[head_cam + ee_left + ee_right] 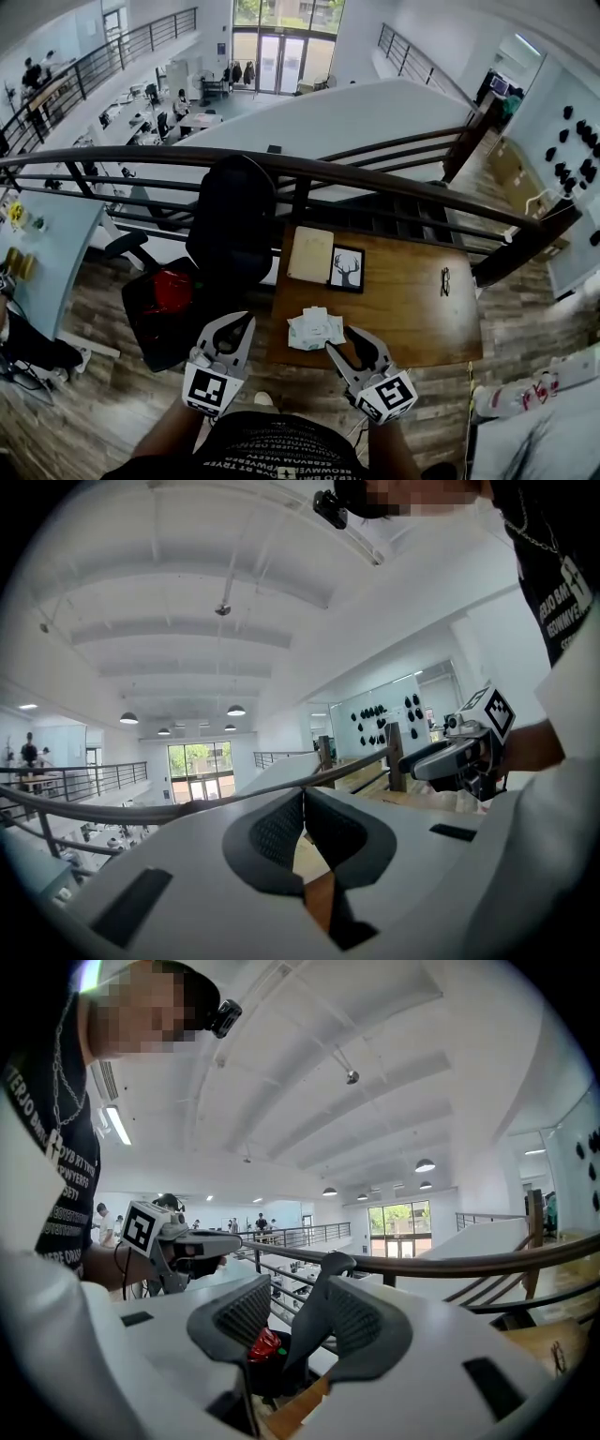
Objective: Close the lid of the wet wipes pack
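Note:
The wet wipes pack (315, 329), white and crumpled, lies near the front edge of the wooden table (412, 319) in the head view; its lid is too small to make out. My left gripper (240, 324) hovers off the table's left edge, left of the pack, and its pads (281, 832) meet at the tips with nothing between them. My right gripper (347, 339) sits just right of the pack at the front edge; a gap shows between its pads (361, 1321), so it is open and empty. Each gripper also appears in the other's view: the right gripper (441, 757) and the left gripper (202, 1241).
A framed deer picture (347, 268) and a pale board (310, 254) lie at the table's back left, a small dark item (444, 281) to the right. A black chair (230, 220) with a red object (173, 289) stands left. A dark railing (309, 169) runs behind.

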